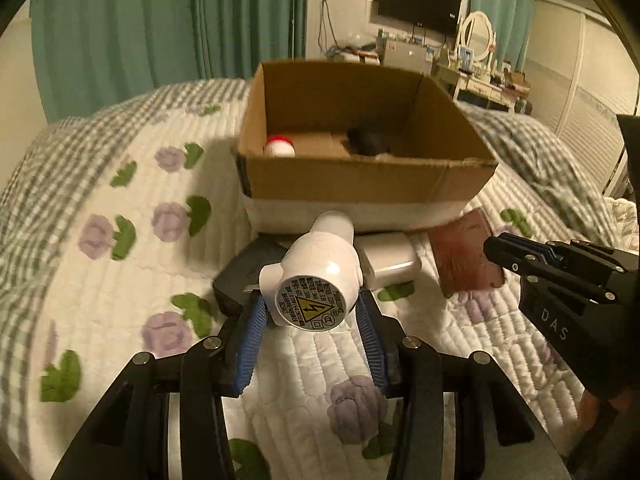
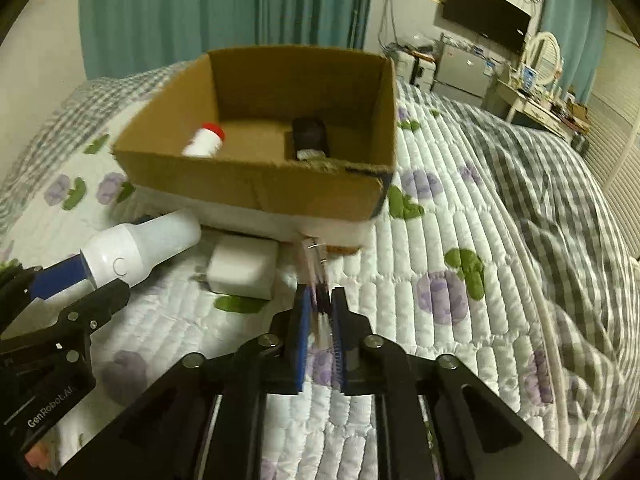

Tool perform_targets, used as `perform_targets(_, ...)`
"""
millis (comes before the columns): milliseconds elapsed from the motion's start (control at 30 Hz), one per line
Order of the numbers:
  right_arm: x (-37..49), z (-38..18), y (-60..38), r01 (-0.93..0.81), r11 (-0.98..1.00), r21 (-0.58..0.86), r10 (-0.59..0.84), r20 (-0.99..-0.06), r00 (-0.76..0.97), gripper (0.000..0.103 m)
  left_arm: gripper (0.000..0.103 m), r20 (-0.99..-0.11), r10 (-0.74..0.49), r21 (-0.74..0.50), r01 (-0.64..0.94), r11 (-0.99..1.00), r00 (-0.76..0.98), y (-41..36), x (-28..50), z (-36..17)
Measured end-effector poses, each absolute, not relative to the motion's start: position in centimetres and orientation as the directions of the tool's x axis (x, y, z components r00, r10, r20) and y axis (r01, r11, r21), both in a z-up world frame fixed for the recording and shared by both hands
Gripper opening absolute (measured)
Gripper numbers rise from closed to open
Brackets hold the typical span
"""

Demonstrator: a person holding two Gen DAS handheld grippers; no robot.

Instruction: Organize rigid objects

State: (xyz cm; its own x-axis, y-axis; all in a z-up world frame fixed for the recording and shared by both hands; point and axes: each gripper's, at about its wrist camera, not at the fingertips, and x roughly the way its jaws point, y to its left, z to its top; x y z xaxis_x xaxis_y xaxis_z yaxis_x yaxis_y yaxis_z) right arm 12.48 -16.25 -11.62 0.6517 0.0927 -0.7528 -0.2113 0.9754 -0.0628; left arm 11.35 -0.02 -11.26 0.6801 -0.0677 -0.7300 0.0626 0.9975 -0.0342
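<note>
My left gripper [image 1: 310, 312] clamping a white appliance [image 1: 316, 276], my right gripper [image 2: 320, 300] pinching a thin reddish case [image 2: 314, 264], cardboard box [image 2: 256, 188] on the bed beyond holding a red-capped bottle [image 2: 205, 141] at left and a dark object [image 2: 310, 136] at right

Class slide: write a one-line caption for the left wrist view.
Left gripper holds a white device before a cardboard box on the quilted bed.

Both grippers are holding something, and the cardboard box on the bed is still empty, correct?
Not quite. The box is not empty: the right wrist view shows a red-capped bottle and a black object inside. The left gripper and right gripper do each hold something.
</note>
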Motion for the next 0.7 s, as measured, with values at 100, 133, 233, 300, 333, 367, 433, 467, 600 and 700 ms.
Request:
perform_targets(100,11.9,-10.5,-15.9,-0.224,0.971,-0.077,0.097,-0.735,0.671,0.008,0.046,-0.715,-0.065,-0.031,0.062,0.998,0.696,0.1,11.0,-10.2)
perform_targets(133,11.7,-10.3,-15.9,-0.228,0.972,-0.066,0.107,-0.734,0.671,0.007,0.046,-0.712,-0.065,-0.03,0.063,0.998,0.699,0.2,10.9,-9.9)
perform_targets(233,11.1,-9.2,-16.0,-0.237,0.97,-0.049,0.13,-0.718,0.683,0.0,0.046,-0.697,-0.062,-0.023,0.064,0.998,0.714,0.2,10.3,-9.0)
perform_targets(300,10.6,-8.2,-16.1,-0.245,0.969,-0.044,0.142,-0.708,0.691,0.0,0.046,-0.688,-0.065,-0.027,0.064,0.998,0.723,0.3,10.0,-8.4)
perform_targets(333,10.4,-7.7,-16.2,-0.253,0.967,-0.028,0.161,-0.702,0.694,0.0,0.046,-0.685,-0.069,-0.029,0.067,0.997,0.725,0.3,9.9,-8.1)
perform_targets(367,10.4,-7.3,-16.3,-0.263,0.965,-0.011,0.178,-0.705,0.687,0.0,0.046,-0.683,-0.068,-0.028,0.067,0.997,0.727,0.4,9.8,-7.9)
perform_targets(433,10.4,-7.2,-16.7,-0.273,0.962,0.022,0.207,-0.711,0.673,0.0,0.046,-0.68,-0.058,-0.016,0.064,0.998,0.731,0.4,9.5,-7.8)
perform_targets(467,10.5,-7.3,-16.9,-0.277,0.96,0.039,0.219,-0.718,0.661,0.0,0.046,-0.679,-0.054,-0.011,0.064,0.998,0.732,0.3,9.3,-7.8)
perform_targets(600,10.5,-9.3,-18.0,-0.258,0.964,0.06,0.207,-0.778,0.593,0.0,0.046,-0.692,-0.047,-0.01,0.056,0.998,0.721,0.5,8.6,-8.7)
perform_targets(700,10.4,-11.9,-18.5,-0.238,0.971,0.02,0.146,-0.839,0.524,0.044,0.046,-0.705,-0.044,-0.01,0.053,0.999,0.708,0.6,8.5,-9.7)
